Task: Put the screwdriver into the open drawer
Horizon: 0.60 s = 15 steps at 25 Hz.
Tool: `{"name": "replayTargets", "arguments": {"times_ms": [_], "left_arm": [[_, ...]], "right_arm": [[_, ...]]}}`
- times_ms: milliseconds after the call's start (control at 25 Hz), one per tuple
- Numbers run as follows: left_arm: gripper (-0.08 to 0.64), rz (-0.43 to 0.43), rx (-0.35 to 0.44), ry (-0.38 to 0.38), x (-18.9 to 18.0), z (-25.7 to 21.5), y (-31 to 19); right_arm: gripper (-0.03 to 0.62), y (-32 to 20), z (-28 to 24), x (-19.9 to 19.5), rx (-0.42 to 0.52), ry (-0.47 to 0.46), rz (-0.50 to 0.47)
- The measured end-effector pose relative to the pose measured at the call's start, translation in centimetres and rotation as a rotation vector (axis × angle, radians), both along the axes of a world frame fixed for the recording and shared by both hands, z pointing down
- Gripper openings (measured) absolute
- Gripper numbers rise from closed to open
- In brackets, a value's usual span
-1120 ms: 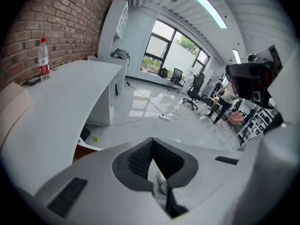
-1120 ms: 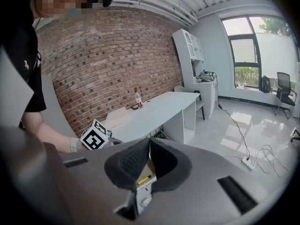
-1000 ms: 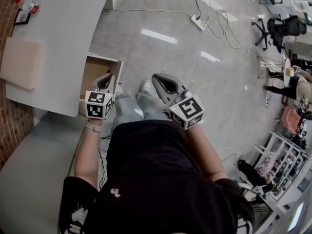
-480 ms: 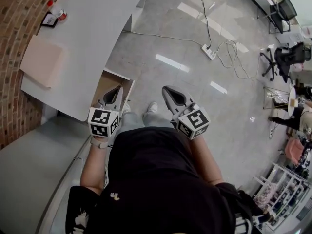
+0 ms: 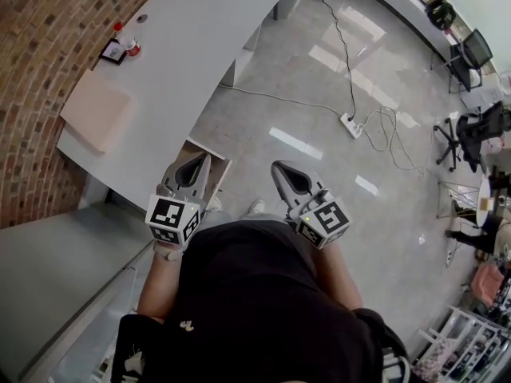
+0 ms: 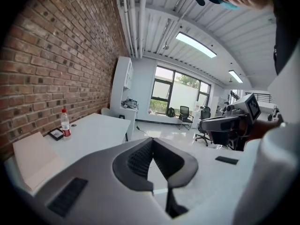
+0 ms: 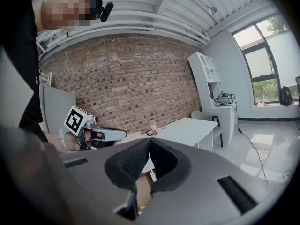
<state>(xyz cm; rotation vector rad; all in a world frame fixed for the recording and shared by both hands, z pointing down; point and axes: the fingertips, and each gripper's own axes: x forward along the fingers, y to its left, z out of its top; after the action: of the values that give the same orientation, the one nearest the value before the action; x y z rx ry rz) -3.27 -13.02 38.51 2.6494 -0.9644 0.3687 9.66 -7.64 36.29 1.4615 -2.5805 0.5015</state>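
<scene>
The open drawer juts from under the white desk; my left gripper hangs over it and hides most of its wooden inside. My right gripper is held to the right, over the floor. Both have their jaws shut tip to tip with nothing between them. In the right gripper view, the drawer's brown inside shows behind the shut tips of the right gripper, with a small yellow bit low in it; I cannot tell what that is. No screwdriver is plainly visible.
On the desk lie a beige flat board, a small bottle and a framed card. A brick wall runs on the left. A power strip with cables lies on the glossy floor; office chairs stand far right.
The head view has swung so that more of the desk and brick wall shows. Both grippers stay shut and side by side; the left one now covers more of the drawer.
</scene>
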Motion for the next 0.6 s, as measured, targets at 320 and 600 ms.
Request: {"name": "replayTargets", "arguments": {"times_ms": [320,600], "left_arm": [[0.003,-0.059,0.103,0.018,-1.2,-4.2,0.4],[0.003,-0.116,0.148,0.038,-3.1,-6.5,1.1]], "right_arm": [[0.012,-0.2,-3.6,-0.6,0.090,-0.005,-0.052],[0.012,-0.2,-5.2,-1.5,0.123,-0.004,-0.082]]}}
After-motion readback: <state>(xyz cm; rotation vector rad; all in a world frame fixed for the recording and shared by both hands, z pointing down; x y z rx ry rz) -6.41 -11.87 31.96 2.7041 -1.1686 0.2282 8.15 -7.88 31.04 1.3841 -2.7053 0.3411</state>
